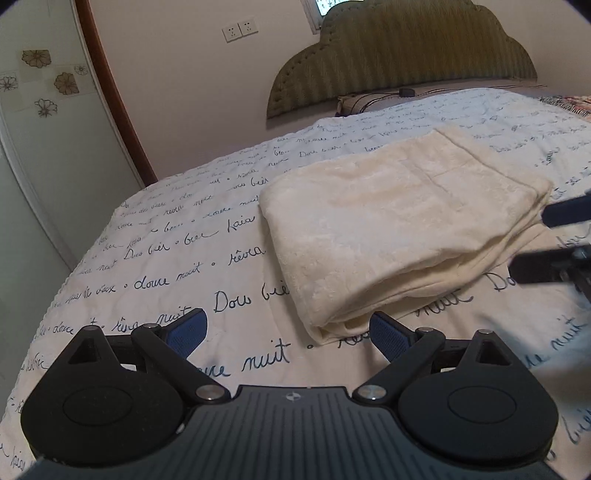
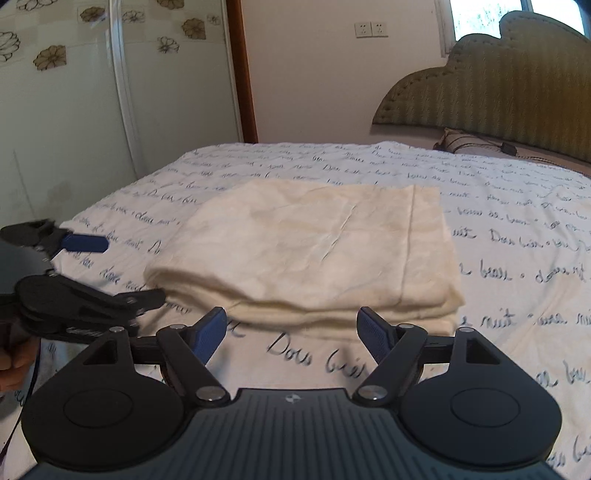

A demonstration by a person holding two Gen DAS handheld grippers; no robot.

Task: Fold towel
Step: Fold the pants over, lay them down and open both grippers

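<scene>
Cream towel (image 2: 306, 254) folded into a thick, soft rectangle, lying flat on the bedspread (image 2: 517, 295) near the middle of the bed. Stacked layers showing along the near edge, rounded at the fold; plush, faintly creased top face. Bare bedspread all round the towel, widest on the near side and toward the headboard (image 2: 509, 92).

Left gripper (image 1: 288, 332) just short of the towel's near corner, jaws wide apart, nothing between the blue ribbed pads (image 1: 388, 336). Right gripper (image 2: 291, 332) facing the long near edge, jaws likewise spread, nothing clamped, only bedspread between them. Each gripper visible at the side of the other's view, clear of the towel.

White quilted bedspread printed with blue-black looping script: "Dors bien", "douce nuit", "rêves" legible, repeated in rows. Olive, ribbed, scallop-topped headboard; striped pillow (image 2: 465, 142) below it. Double wall sockets (image 2: 371, 29); floral panels (image 2: 51, 55) on the wardrobe door.
</scene>
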